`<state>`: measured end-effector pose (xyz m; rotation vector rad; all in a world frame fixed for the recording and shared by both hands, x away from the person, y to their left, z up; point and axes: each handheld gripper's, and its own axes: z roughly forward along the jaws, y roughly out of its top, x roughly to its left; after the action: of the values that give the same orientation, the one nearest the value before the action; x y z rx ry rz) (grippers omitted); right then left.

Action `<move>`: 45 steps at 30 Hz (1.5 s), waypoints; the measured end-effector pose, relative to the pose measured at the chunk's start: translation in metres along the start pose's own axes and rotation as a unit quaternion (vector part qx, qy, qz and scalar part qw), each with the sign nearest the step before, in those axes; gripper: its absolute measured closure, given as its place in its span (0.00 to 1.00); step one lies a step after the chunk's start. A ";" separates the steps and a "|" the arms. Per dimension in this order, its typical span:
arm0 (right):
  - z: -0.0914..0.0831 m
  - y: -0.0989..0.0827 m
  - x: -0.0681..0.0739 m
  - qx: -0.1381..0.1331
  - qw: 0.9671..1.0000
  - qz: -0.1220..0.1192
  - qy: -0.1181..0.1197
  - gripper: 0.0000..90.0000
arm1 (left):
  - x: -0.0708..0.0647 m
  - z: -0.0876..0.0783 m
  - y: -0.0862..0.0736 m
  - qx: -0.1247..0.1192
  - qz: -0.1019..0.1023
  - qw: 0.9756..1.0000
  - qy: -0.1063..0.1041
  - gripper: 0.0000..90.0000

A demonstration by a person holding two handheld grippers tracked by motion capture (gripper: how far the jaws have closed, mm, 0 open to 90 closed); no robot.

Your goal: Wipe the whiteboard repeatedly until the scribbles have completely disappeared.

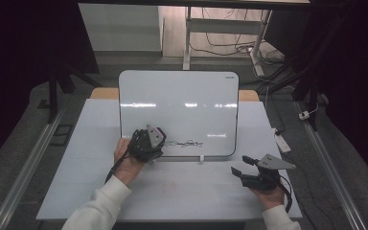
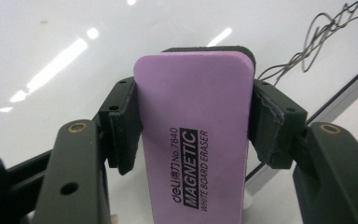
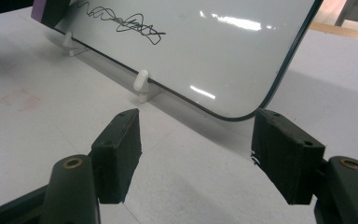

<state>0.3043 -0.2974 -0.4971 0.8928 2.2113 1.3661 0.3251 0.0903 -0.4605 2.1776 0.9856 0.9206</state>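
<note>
The left gripper (image 1: 149,140) clamps the purple eraser (image 2: 193,140) by its long sides, felt against the propped whiteboard (image 1: 178,103) just beside the black scribble (image 1: 186,143) — likely placed to wipe. The right gripper (image 1: 243,167) hangs open — empty — above the table (image 1: 182,191).

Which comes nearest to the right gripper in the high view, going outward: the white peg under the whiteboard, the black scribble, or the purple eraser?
From the right gripper:
1. White peg, at the whiteboard's bottom edge, just to its left.
2. Black scribble, low on the board, farther left.
3. Purple eraser, held in the left gripper, farthest left.
</note>
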 end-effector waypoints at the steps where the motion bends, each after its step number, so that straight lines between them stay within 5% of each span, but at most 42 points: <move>1: 0.000 0.000 0.000 -0.001 1.000 0.000 0.000 0.36 | -0.002 0.002 0.000 -0.003 0.004 1.000 0.000 0.45; 6: 0.000 0.000 0.000 -0.001 1.000 -0.001 0.002 0.36 | -0.014 0.011 0.000 -0.015 0.021 1.000 -0.002 0.45; 14: 0.001 0.000 0.001 -0.003 1.000 -0.002 0.003 0.36 | -0.030 0.022 0.006 -0.037 0.017 0.999 -0.033 0.45; 17: 0.000 0.000 0.001 -0.004 1.000 -0.002 0.002 0.36 | -0.036 0.027 0.016 -0.044 0.008 0.997 -0.055 0.45; 23: -0.001 0.002 0.002 -0.008 1.000 -0.005 0.002 0.36 | -0.059 0.037 0.042 -0.059 0.023 0.994 -0.086 0.45; 30: -0.003 0.001 0.001 -0.010 1.000 -0.005 0.002 0.36 | -0.077 0.046 0.068 -0.070 0.041 0.991 -0.102 0.45; 37: -0.007 0.001 0.000 -0.014 1.000 -0.003 -0.003 0.36 | -0.090 0.056 0.083 -0.082 0.027 0.988 -0.130 0.45; 41: -0.010 0.000 -0.001 -0.016 1.000 -0.001 -0.007 0.36 | -0.087 0.054 0.081 -0.086 0.023 0.987 -0.132 0.45; 45: -0.011 -0.001 -0.003 -0.019 1.000 0.003 -0.008 0.36 | -0.071 0.044 0.072 -0.081 0.017 0.991 -0.105 0.45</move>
<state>0.2989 -0.3068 -0.4930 0.8942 2.1649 1.3945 0.3537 -0.0159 -0.4602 2.1084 0.7492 0.7415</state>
